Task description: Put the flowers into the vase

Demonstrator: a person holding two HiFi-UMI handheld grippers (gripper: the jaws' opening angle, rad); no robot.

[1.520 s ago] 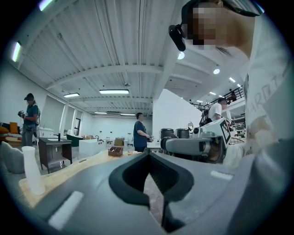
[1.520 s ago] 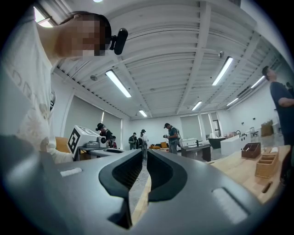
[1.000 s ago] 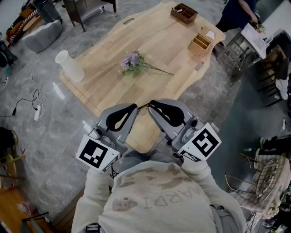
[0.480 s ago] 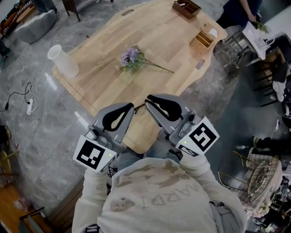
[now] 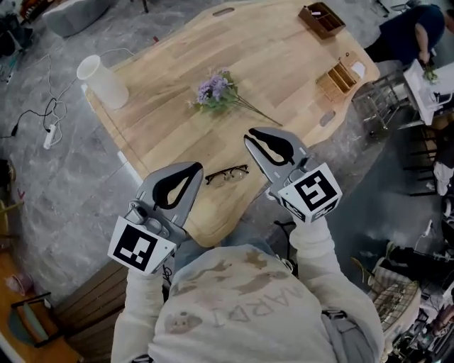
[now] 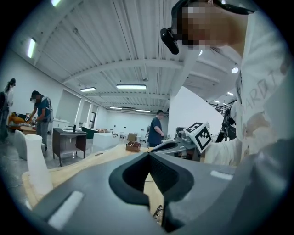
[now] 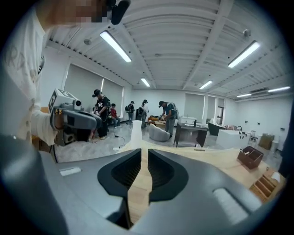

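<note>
We look down on a pale wooden counter (image 5: pixel 284 64) with a wavy, irregular outline, standing on a grey stone-patterned floor (image 5: pixel 64 184). The flowers (image 5: pixel 215 91), a small bunch with purple heads and thin stems trailing to the right, lie flat near the middle of the counter. The white vase (image 5: pixel 103 82) stands upright at the counter's left corner, well apart from the flowers. A pair of glasses (image 5: pixel 227 174) rests on the near part of the wood, between our two tongs. A dark tray (image 5: pixel 323 19) sits at the far end, and a lighter wooden organiser (image 5: pixel 339 76) sits near the right edge. A power strip (image 5: pixel 50 136) with its cable lies on the floor to the left. The gripper views show a large white hall with strip lights overhead and several people at other tables far off.

We hold both tongs low in front of the chest, arms in cream sleeves, pointing away from us toward the flowers. The left tongs (image 5: pixel 193 169) are closed with the tips touching, and nothing sits in the hollow behind them. The right tongs (image 5: pixel 252 135) reach a little further forward. Their jaws are drawn together to a thin slit that shows only wood, and they grip nothing. Each marker cube (image 5: pixel 310 191) faces upward.

The counter's near edge curves under the left tongs, and the vase stands close to the left edge. Open wood runs from the tongs to the flowers. A person (image 5: pixel 408 32) in dark clothes bends over beyond the far right corner.
</note>
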